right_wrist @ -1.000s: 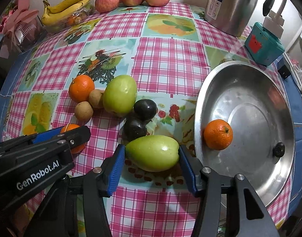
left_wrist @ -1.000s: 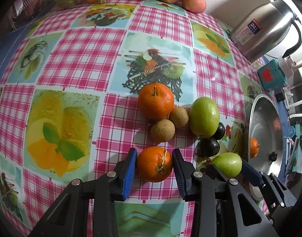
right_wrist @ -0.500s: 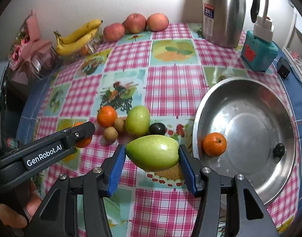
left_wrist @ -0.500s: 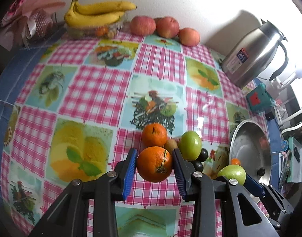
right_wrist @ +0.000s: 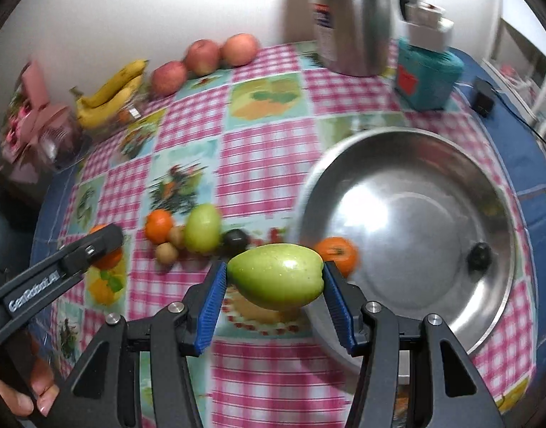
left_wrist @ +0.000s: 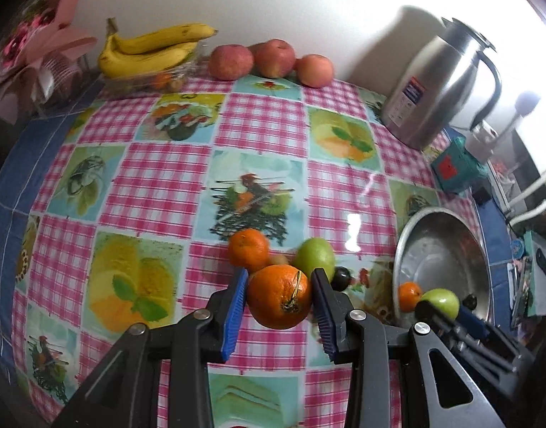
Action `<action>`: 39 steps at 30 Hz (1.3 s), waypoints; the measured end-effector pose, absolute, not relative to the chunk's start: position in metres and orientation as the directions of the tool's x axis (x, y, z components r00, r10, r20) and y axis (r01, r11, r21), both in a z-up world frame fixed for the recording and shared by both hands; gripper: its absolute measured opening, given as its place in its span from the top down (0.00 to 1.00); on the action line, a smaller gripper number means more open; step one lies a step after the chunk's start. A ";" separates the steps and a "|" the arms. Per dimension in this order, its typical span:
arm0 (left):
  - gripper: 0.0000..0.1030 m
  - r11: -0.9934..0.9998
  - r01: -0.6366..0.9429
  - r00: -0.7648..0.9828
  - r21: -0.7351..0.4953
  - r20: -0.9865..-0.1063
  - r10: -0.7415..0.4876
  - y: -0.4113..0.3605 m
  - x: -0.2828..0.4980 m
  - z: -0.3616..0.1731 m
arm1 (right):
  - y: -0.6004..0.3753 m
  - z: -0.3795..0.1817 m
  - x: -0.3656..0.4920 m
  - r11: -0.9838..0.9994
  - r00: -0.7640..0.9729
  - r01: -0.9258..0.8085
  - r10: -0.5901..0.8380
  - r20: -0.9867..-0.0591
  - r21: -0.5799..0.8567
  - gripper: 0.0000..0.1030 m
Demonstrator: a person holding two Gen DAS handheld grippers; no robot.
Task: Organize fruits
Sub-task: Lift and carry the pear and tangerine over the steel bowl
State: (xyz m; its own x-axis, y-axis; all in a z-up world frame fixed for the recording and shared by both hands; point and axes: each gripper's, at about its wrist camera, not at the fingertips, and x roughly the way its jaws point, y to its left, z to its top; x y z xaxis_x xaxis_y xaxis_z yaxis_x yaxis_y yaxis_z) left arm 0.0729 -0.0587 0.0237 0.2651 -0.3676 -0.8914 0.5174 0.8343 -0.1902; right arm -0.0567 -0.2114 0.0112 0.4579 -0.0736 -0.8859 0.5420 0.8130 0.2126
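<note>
Beside the big steel bowl [right_wrist: 408, 235], the right hand-held gripper [right_wrist: 274, 290] held a green fruit [right_wrist: 276, 276] tight, up off the tabletop [right_wrist: 258, 164]. Left of the bowl, the left hand-held gripper [left_wrist: 277, 299] squeezed an orange [left_wrist: 279, 296]. Best to bring each low inside the bowl, away from the orange in the bowl [right_wrist: 336, 254], before letting go, so nothing bounces.

A steel kettle [left_wrist: 435, 85] stands at the far side of the checked tablecloth [left_wrist: 158, 185]. Just beside the kettle is a teal box [right_wrist: 428, 73], and near the box lies a black adapter [right_wrist: 484, 98].
</note>
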 end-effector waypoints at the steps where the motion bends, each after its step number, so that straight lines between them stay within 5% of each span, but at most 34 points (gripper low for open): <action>1: 0.62 0.829 0.527 0.264 -0.186 -0.892 -0.368 -0.064 0.069 0.024 | -0.217 0.011 -0.060 0.804 0.454 0.556 -0.082 -0.887 0.211 0.46; 17: 0.62 0.684 0.704 0.163 -0.193 -0.893 -0.419 -0.149 -0.003 0.020 | -0.313 0.004 -0.134 0.628 0.390 0.755 -0.199 -0.899 0.189 0.46; 39: 0.62 0.573 0.812 0.132 -0.111 -0.921 -0.367 -0.195 -0.049 -0.010 | -0.321 -0.004 -0.147 0.605 0.368 0.773 -0.180 -0.912 0.192 0.45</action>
State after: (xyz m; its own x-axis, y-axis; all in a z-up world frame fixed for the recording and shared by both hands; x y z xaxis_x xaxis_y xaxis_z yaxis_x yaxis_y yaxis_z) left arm -0.0489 -0.1954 -0.0102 0.1325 -0.3666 -0.9209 0.8118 0.5732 -0.1114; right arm -0.1470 -0.3208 -0.0038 0.3681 -0.1799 -0.9122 0.7725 0.6051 0.1924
